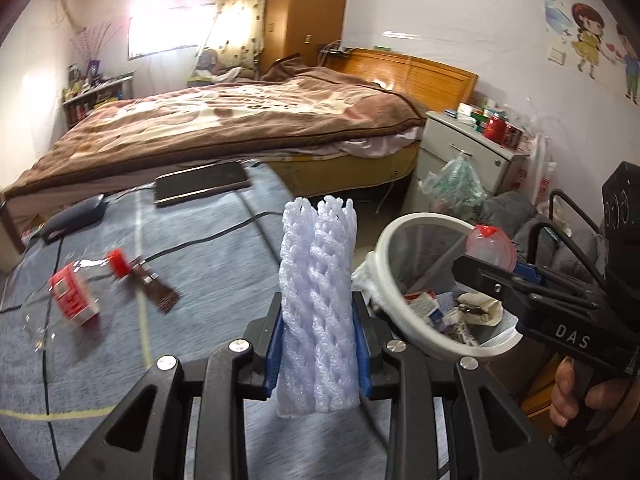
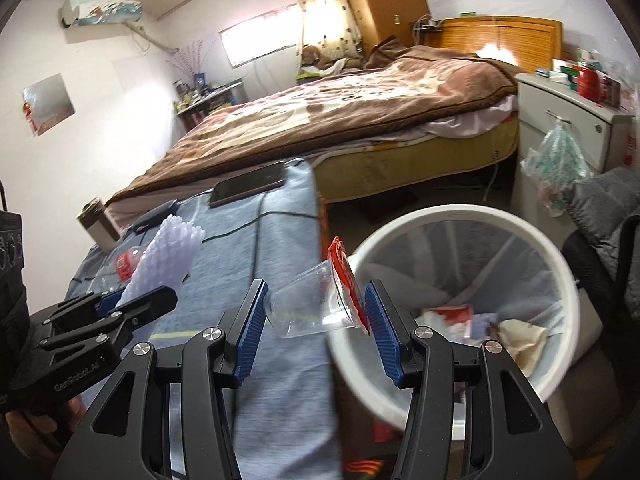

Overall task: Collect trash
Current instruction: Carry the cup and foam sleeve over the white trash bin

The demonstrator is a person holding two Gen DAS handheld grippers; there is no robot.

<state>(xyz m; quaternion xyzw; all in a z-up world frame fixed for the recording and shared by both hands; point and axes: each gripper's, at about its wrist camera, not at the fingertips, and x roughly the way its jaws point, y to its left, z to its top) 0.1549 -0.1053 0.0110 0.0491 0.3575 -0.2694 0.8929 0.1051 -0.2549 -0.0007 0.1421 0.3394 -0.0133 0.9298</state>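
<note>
Your left hand-held gripper (image 1: 318,344) is squeezing the foam net (image 1: 316,300); your right hand-held gripper (image 2: 316,320) is clamping the plastic cup (image 2: 316,304) at the table (image 2: 280,360) edge, beside the bin (image 2: 460,216) rim.

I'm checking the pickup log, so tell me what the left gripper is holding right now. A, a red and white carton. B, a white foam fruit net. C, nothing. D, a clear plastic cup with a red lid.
B: the left gripper is shut on the white foam fruit net, which stands upright between its blue pads; the clear cup is in the right gripper.
</note>
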